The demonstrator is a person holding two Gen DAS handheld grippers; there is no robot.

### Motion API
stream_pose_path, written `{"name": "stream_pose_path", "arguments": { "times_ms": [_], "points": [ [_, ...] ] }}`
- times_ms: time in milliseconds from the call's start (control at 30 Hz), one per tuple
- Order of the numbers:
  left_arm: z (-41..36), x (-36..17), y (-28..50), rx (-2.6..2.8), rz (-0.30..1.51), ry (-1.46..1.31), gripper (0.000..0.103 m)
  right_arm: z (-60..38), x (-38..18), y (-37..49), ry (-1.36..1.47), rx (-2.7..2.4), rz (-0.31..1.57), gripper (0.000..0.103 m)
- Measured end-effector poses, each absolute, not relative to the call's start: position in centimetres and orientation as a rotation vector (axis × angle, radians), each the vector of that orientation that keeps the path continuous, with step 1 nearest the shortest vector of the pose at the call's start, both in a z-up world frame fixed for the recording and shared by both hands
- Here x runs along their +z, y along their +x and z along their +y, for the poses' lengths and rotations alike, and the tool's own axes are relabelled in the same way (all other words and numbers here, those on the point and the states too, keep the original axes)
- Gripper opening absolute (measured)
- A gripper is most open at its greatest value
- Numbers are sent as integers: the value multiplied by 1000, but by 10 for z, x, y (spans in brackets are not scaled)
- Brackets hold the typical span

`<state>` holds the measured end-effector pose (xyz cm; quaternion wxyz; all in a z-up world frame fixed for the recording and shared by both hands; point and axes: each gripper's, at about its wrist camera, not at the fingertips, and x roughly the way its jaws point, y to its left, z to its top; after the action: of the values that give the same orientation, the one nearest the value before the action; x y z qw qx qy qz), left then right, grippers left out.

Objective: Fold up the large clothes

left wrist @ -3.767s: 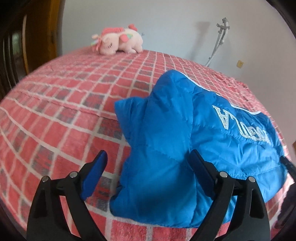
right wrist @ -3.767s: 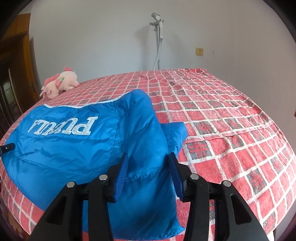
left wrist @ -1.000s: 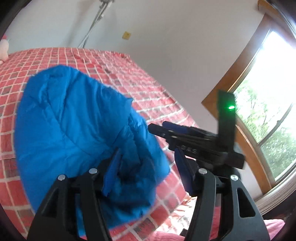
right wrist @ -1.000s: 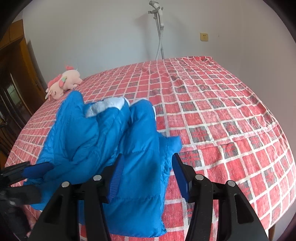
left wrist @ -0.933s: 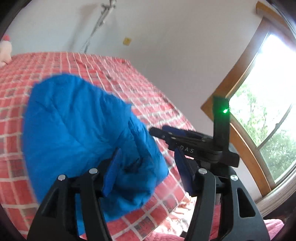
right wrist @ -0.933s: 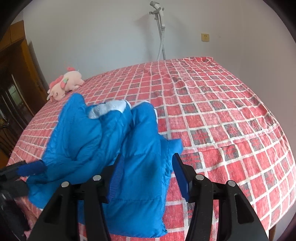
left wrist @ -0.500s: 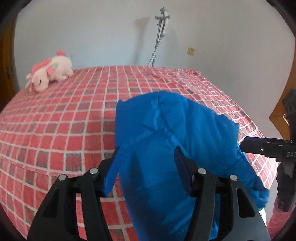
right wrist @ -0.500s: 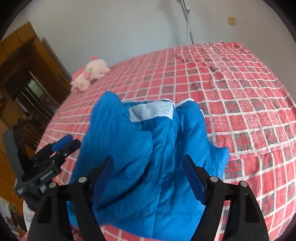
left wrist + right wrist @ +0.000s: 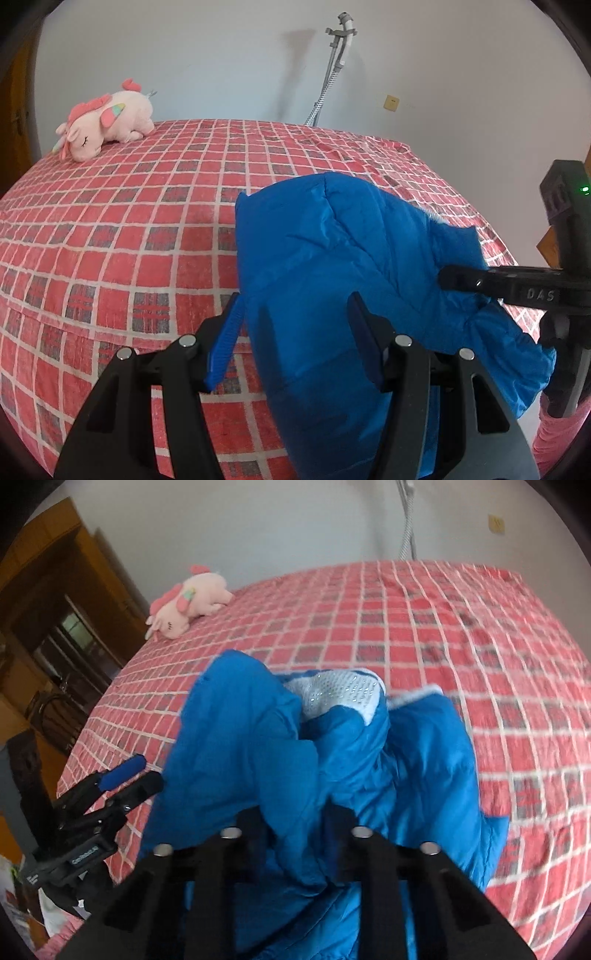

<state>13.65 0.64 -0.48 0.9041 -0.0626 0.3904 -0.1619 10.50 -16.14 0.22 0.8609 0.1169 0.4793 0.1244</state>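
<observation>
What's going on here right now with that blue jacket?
A person with a handheld gripper in each hand is folding a blue puffer jacket on a bed with a red checked bedspread. The jacket lies bunched at the near edge, its white mesh lining showing. The left gripper is open around the jacket's near edge. The right gripper is buried in the fabric; its grip cannot be judged. A pink unicorn plush lies at the far side.

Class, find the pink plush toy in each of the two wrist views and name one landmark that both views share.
Left wrist: plush toy, upper left, on the bed's far edge.
Right wrist: plush toy, upper left of centre, same far edge.
Shared landmark: the blue jacket.
</observation>
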Motion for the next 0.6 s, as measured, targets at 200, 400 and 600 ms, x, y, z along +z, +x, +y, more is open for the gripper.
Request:
{"name": "stream_pose_path", "arguments": {
  "times_ms": [200,400,600],
  "points": [
    [8,15,124,-381,759,-175,56,-176,55,81,192,296,887,12],
    [-25,37,108,-465,706,-132,56,-224,77,41,172,167,809,11],
    [-80,12,107,-565,795,-23,56,-275,21,27,248,64,911,11]
  ]
}}
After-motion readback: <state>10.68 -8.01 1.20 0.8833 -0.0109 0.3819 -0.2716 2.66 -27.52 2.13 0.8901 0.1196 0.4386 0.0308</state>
